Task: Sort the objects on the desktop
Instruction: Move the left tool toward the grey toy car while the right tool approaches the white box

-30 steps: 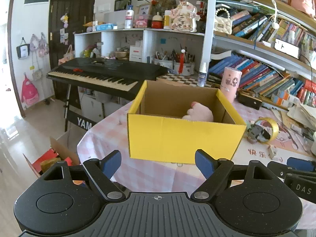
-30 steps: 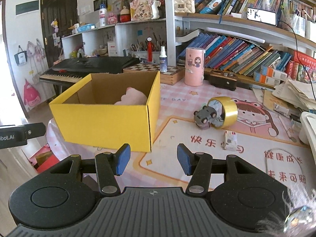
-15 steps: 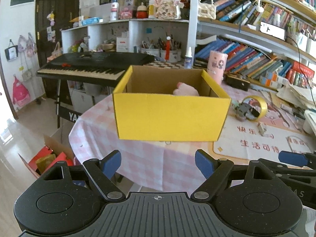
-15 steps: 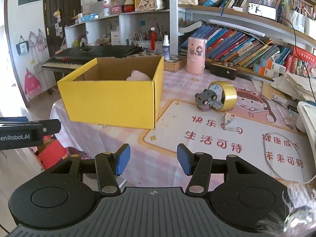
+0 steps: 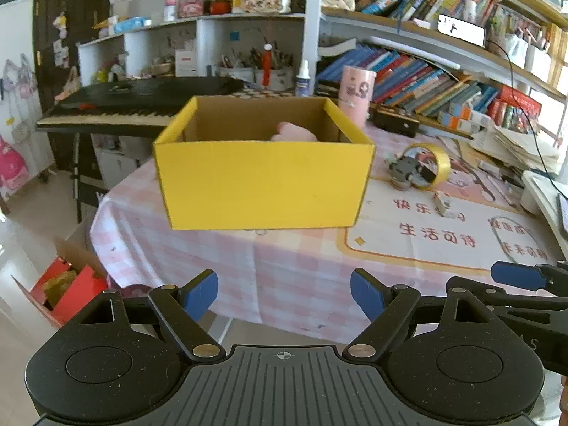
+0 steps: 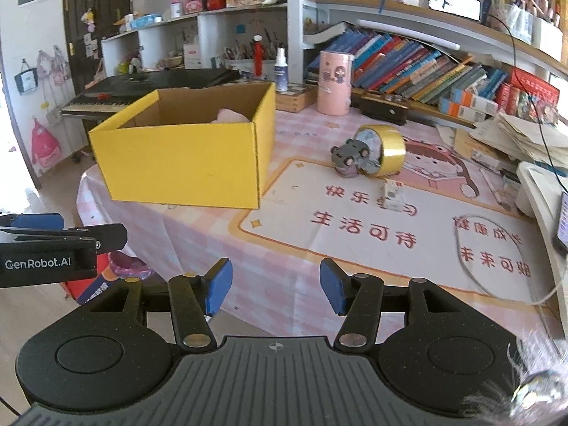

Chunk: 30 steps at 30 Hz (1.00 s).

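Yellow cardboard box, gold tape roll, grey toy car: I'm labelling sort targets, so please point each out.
Yellow cardboard box (image 6: 184,163): right wrist view, front wall.
Gold tape roll (image 6: 390,149): right wrist view, outer band.
Grey toy car (image 6: 349,154): right wrist view, its upturned underside.

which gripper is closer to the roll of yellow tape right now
Right. The right gripper hangs off the table edge facing the yellow tape; the left gripper is farther off, facing the yellow box.

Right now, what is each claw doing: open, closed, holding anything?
Left claw: open, nothing between its pads.
Right claw: opening, narrower than the left, nothing between its pads.
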Each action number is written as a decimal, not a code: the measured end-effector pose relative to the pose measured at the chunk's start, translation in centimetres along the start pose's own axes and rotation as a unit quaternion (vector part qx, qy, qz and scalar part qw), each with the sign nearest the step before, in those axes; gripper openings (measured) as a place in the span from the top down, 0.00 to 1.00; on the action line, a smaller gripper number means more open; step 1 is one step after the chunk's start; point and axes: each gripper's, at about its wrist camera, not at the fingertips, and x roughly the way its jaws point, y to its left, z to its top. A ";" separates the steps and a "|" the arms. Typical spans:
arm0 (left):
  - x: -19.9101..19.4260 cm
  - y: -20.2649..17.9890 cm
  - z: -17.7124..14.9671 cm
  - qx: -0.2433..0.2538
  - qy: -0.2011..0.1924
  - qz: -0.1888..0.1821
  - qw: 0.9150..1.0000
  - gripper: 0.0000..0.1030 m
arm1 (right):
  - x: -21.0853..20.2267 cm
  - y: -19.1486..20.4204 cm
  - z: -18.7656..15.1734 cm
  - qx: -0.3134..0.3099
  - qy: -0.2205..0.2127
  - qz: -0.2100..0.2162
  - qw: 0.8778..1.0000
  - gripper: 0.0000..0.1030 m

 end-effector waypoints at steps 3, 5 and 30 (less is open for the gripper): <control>0.2 -0.5 0.0 0.005 0.003 -0.007 1.000 0.18 | -0.1 -0.6 -0.3 0.007 0.002 -0.008 1.000 0.49; 0.3 -1.0 0.0 0.011 0.004 -0.012 1.000 0.18 | -0.2 -1.0 -0.5 0.012 0.003 -0.013 1.000 0.49; 3.3 -5.8 1.6 0.034 0.022 -0.037 0.998 0.18 | 0.8 -6.1 0.1 0.036 0.016 -0.038 0.999 0.48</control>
